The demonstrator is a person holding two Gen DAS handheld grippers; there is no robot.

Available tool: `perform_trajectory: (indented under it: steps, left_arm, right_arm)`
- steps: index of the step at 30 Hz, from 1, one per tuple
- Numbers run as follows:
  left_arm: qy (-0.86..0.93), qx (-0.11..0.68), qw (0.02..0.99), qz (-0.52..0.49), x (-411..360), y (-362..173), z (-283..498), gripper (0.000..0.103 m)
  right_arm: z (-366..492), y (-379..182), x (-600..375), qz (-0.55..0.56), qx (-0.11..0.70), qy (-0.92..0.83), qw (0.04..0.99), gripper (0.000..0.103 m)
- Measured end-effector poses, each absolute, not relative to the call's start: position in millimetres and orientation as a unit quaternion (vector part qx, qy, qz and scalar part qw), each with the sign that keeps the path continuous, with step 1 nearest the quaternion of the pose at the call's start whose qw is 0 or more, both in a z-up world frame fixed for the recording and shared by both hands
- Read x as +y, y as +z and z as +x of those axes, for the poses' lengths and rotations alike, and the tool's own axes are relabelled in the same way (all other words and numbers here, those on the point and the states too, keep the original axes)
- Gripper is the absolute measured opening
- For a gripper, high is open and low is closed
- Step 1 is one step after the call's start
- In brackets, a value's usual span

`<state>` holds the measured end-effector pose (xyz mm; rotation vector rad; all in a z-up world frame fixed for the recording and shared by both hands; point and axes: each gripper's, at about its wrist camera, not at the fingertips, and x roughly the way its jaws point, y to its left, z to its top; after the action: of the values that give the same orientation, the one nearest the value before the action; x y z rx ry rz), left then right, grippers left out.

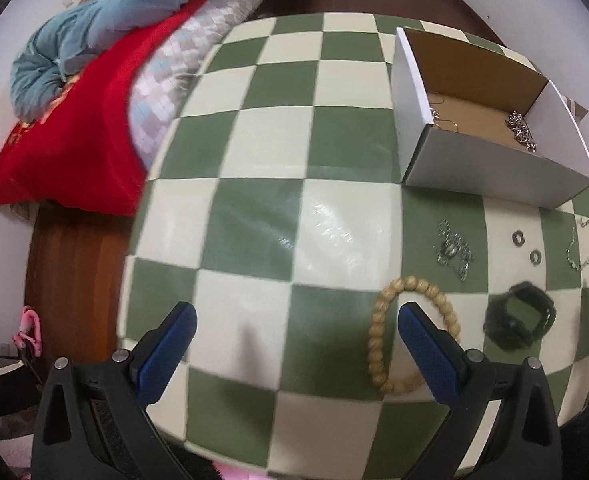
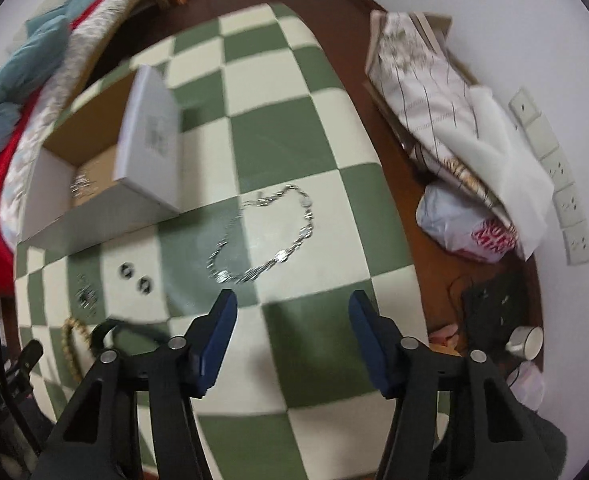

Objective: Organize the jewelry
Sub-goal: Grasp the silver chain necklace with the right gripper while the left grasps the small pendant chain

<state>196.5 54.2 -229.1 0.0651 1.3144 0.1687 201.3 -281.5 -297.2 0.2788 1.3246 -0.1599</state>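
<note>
Looking out along the left gripper (image 1: pixel 296 330), its blue-padded fingers are spread wide and hold nothing, poised above the green-and-cream checked table (image 1: pixel 270 128); the wooden bead bracelet (image 1: pixel 410 332) lies partly behind the right-hand finger, a dark green bangle (image 1: pixel 520 322) sits just beside it, and further on lie a tangled silver piece (image 1: pixel 454 250), two small rings (image 1: pixel 526 246) and, at the edge of view, the silver chain bracelet (image 1: pixel 582 246); the open cardboard box (image 1: pixel 490 172) stands beyond them with some silver jewelry (image 1: pixel 520 130) already on its floor, so I judge the sorting partly done. Turning to the right wrist view, the right gripper (image 2: pixel 292 306) also has its fingers apart and empty, aimed at the silver chain bracelet (image 2: pixel 266 236), which lies in an open loop just ahead of the tips, with the cardboard box (image 2: pixel 94 216) off to the left and the two rings (image 2: pixel 134 276) near it; the chain looks to be the piece in hand, and to take it well I would lower the fingers so they straddle one strand of the loop, not the hollow middle, press the pads down to the table before closing so the thin links cannot slip under, then lift slowly so the dangling chain clears the box wall before release; the view is blurred, so finer link detail cannot be read.
</note>
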Motion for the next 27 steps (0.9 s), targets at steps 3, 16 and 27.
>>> perform_trajectory:
  steps: [3, 16, 27]
  left_arm:
    - [0.054, 0.614, 0.787, 0.025, 44, -235, 209, 0.102]
    - [-0.061, 0.642, 0.761, 0.073, -27, -261, 239, 0.067]
    - [-0.088, 0.633, 0.766, 0.066, -43, -257, 236, 0.002]
  right_arm:
    - [219, -312, -283, 0.125, 0.617, -0.091, 0.771, 0.06]
    - [246, -321, -276, 0.071, 0.604, -0.097, 0.788, 0.006]
    - [235, -317, -281, 0.074, 0.615, -0.081, 0.781, 0.006]
